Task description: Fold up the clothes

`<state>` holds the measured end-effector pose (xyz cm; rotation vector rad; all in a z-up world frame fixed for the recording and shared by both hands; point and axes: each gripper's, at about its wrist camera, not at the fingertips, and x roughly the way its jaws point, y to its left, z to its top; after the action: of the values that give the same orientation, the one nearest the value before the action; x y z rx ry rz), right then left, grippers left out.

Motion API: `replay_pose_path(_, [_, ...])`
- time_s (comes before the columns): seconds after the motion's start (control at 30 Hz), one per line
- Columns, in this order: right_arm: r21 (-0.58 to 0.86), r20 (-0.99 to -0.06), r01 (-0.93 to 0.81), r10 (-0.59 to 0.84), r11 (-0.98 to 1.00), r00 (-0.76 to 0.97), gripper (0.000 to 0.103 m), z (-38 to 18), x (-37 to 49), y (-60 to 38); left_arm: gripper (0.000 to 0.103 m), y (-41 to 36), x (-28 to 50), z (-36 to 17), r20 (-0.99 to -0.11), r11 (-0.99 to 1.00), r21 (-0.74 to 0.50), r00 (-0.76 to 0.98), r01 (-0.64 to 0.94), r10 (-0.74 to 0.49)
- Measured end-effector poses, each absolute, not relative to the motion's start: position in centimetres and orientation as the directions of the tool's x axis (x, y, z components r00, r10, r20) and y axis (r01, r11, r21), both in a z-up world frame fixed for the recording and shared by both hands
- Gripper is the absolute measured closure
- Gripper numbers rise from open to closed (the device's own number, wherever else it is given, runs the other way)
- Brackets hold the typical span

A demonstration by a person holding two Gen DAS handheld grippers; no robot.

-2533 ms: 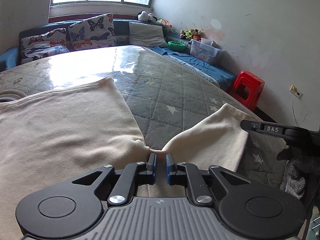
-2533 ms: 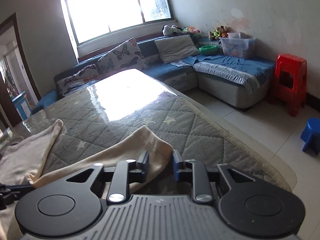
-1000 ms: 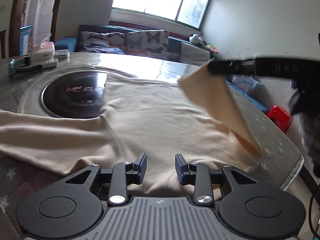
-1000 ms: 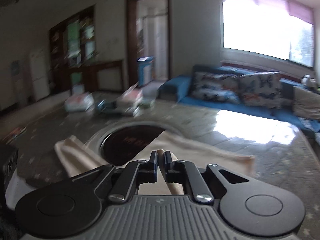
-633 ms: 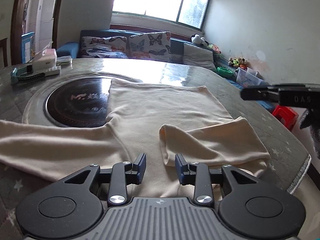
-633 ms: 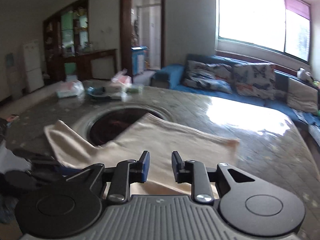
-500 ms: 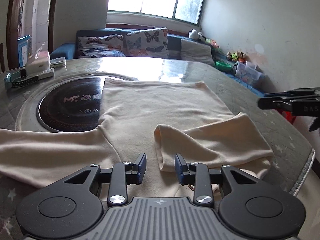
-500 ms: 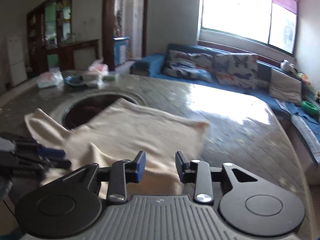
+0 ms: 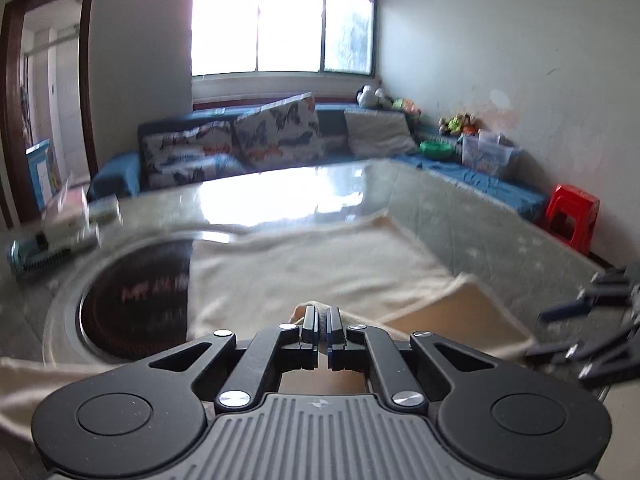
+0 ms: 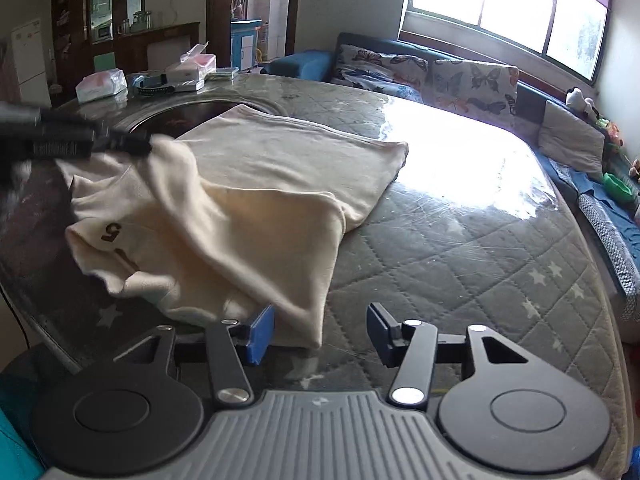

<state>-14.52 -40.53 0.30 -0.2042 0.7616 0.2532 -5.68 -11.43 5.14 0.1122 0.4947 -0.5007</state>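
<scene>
A cream garment (image 9: 320, 264) lies spread over the round table and is folded over on itself on its right side. My left gripper (image 9: 321, 318) is shut on a raised fold of that cloth. In the right wrist view the left gripper (image 10: 136, 144) holds that fold up above the garment (image 10: 280, 168), whose lower layer bears a dark "5" print (image 10: 112, 232). My right gripper (image 10: 320, 334) hangs low over the table with its jaws opening. The garment's near corner lies between its fingers, and no pad presses on it. The right gripper (image 9: 538, 332) also shows, blurred, at the left wrist view's right edge.
The table has a grey quilted cover (image 10: 460, 264) under a clear sheet and a dark round inset (image 9: 132, 304) partly under the cloth. Tissue packs and boxes (image 10: 102, 84) stand at its far side. Beyond are a blue sofa (image 9: 240, 148) and a red stool (image 9: 572, 216).
My left gripper has shut on a fold of the cloth and lifted it. My right gripper let go of the sleeve it carried over, opened wider and came down by the garment's near corner.
</scene>
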Motion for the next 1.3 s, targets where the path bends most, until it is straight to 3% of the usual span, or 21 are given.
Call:
replay_pose_path(0.33, [-0.069,-0.699,-0.282,0.155,0.957,0.698,0.050,-0.7,-14.3,-39.6,0.099,-10.8,-6.8,9.7,-0.338,0.861,0.009,0.812,0.509,-0.476])
replay_pose_path(0.73, [-0.082,-0.725,-0.227,0.098,0.971,0.682,0.051,-0.2,-15.5,-41.5,0.095,-6.9,-7.0,1.9,-0.583,0.879,0.064,0.733,0.472,-0.350])
replay_pose_path(1.0, [-0.077,-0.673,-0.289,0.164,0.954,0.721,0.067,2.7,-13.7,-41.4,0.094,-6.1,-7.3,2.6,-0.554,0.889,0.030,0.748,0.457,-0.365])
replay_pose_path(1.17, [-0.079,-0.652,-0.366,0.230,0.927,0.722,0.073,2.8,-10.3,-39.4,0.086,-7.6,-6.5,2.0,-0.579,0.881,0.017,0.723,0.472,-0.377])
replay_pose_path(1.23, [-0.096,-0.656,-0.399,0.243,0.912,0.714,0.073,2.5,-9.3,-38.6,0.074,-7.5,-5.9,1.6,-0.595,0.891,-0.005,0.715,0.454,-0.368])
replay_pose_path(1.3, [-0.127,-0.667,-0.445,0.255,0.886,0.700,0.073,2.1,-8.6,-37.9,0.072,-7.2,-5.6,1.4,-0.598,0.892,-0.033,0.706,0.450,-0.379])
